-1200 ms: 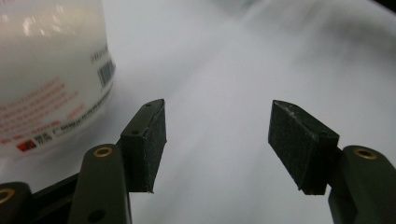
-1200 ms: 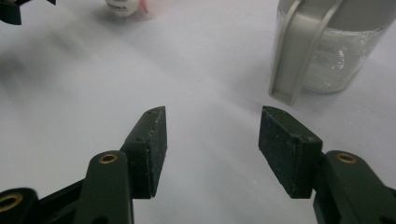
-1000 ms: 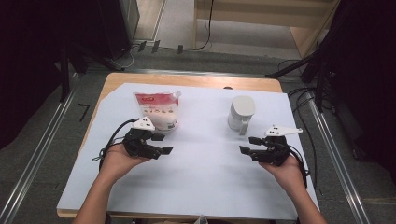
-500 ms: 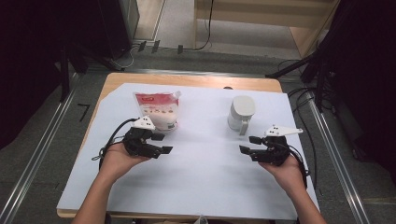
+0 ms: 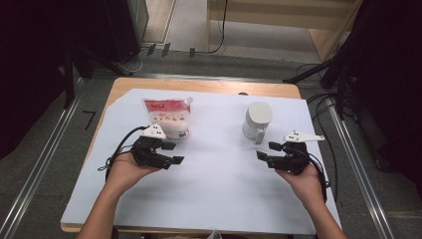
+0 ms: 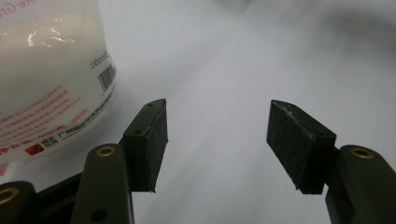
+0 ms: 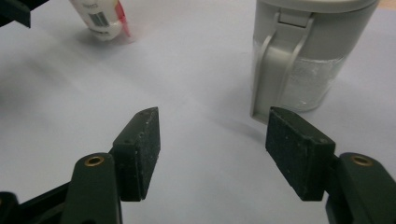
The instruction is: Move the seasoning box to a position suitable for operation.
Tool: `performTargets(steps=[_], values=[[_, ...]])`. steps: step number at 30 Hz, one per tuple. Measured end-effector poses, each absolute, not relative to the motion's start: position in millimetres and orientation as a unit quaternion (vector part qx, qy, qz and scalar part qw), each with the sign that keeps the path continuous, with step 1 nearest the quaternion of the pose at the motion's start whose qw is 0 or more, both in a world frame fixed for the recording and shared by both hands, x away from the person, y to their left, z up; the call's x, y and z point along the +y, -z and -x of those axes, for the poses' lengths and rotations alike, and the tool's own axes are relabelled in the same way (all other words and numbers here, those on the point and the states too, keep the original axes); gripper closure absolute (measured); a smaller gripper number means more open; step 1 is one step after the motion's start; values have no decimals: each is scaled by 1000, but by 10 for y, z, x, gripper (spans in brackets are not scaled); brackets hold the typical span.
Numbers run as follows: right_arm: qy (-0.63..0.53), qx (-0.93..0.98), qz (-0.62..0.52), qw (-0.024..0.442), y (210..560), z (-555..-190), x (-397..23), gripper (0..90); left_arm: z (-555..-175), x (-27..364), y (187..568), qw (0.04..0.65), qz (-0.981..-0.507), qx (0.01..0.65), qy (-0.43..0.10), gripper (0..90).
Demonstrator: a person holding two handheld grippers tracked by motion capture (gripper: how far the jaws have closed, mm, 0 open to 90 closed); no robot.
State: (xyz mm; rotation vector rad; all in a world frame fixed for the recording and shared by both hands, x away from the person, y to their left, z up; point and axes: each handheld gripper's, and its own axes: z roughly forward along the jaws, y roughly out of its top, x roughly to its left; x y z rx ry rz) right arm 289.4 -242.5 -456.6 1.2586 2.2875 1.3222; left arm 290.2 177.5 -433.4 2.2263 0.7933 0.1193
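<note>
High view: my right tongs [image 5: 266, 151] have just spread wider, empty, readying for the grey canister [image 5: 258, 122] at one o'clock; left tongs [image 5: 171, 153] spread beside the pouch [image 5: 167, 117].

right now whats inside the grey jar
Through the clear wall of the jar a white, grainy fill shows low down. The handle and the shut lid hide the rest, so its level is unclear.

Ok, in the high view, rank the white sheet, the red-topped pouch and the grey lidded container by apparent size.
1. White sheet, by far the largest.
2. Red-topped pouch.
3. Grey lidded container, slightly smaller; the two stand about equally far away.
</note>
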Motion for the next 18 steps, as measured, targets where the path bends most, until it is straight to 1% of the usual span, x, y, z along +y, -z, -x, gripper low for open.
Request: performTargets(steps=[8,10,12,15,16,18], values=[[-457,756,-451,130,4479,-2929,-2450,300,-2911,1777,4339,375,-873,308,-46,400],[-458,751,-460,122,4462,-2952,-2447,280,-2907,1774,4338,374,-874,307,-46,400],[-458,749,-465,116,4447,-2973,-2446,277,-2900,1774,4336,377,-873,308,-46,399],[-457,747,-467,120,4426,-2990,-2439,272,-2900,1778,4338,377,-872,309,-46,399],[-454,749,-465,129,4398,-3013,-2427,259,-2901,1781,4345,377,-871,311,-46,399],[-453,747,-469,130,4359,-3041,-2413,246,-2901,1777,4344,371,-873,313,-45,400]])
